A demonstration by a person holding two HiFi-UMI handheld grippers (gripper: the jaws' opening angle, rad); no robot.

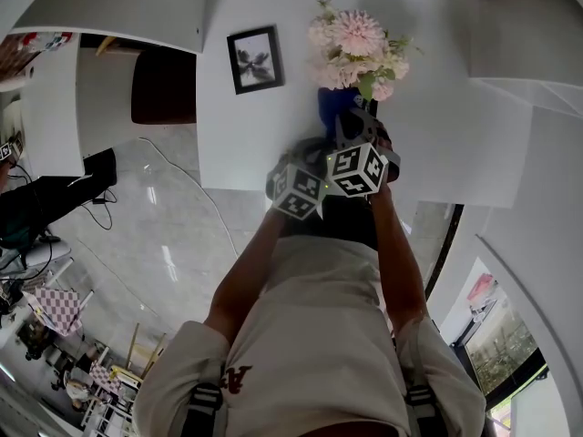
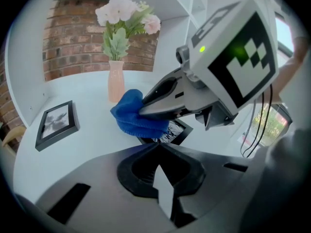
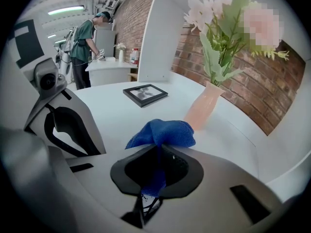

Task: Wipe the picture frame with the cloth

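Blue cloth held upon a small black picture frame, on a white table.

The picture frame lies near the table's front edge and shows as a diamond, with one corner toward the left gripper. The cloth hides most of it, so its long axis cannot be told. The frame has a thin black border, and its print shows bare dark branches on white. The left gripper's jaws are pressed close and seem to pinch the frame's near edge. The right gripper carries a cube with square black-and-white markers, and its jaws pinch the cloth, which is blue, fuzzy and bunched over the frame. Behind stands a slender pink vase of pale flowers. A second frame lies flat, well apart to the left.
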